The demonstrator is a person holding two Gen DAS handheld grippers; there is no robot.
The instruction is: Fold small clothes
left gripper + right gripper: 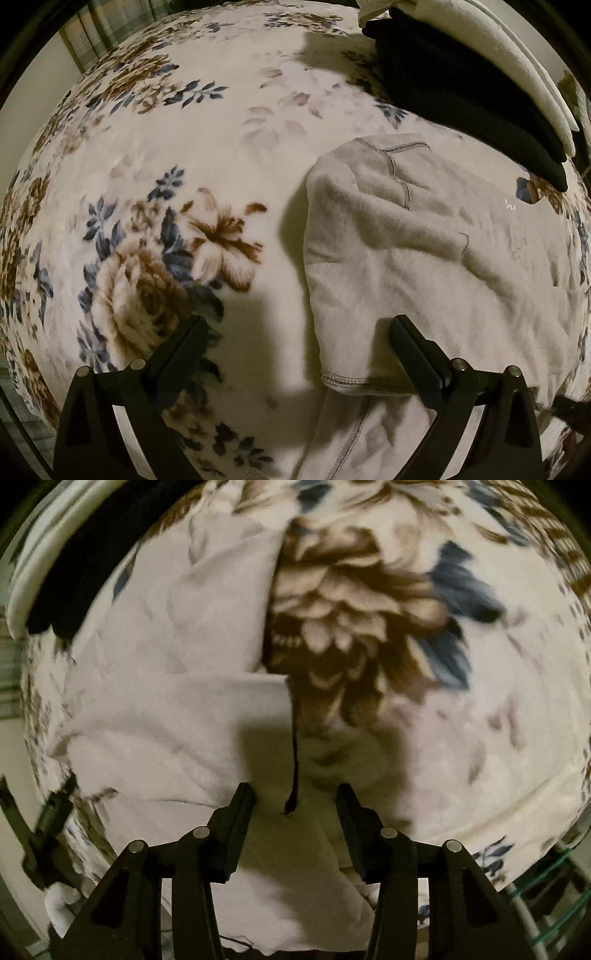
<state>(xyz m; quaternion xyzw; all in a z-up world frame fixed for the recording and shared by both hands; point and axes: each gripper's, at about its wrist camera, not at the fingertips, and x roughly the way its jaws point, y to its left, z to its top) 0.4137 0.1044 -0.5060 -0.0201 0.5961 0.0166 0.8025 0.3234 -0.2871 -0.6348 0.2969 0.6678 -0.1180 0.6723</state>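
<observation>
A pale grey fleece garment (424, 251) with stitched seams lies folded on the floral blanket (155, 229), to the right in the left wrist view. My left gripper (297, 328) points down with its jaws wide apart. The garment's left edge runs between them, and the right finger (413, 347) hangs over the cloth. In the right wrist view the same garment (159, 686) fills the left and middle. My right gripper (293, 794) stands partly open above it. A thin dark cord (294, 760) ends between the fingertips, and neither pad presses on it.
A folded black garment (461, 92) and a white one (491, 44) are stacked at the blanket's far right; the black garment (70, 576) also shows at upper left in the right wrist view. A glass edge (546, 897) lies beyond the blanket's lower right. Striped fabric (99, 33) hangs beyond the bed.
</observation>
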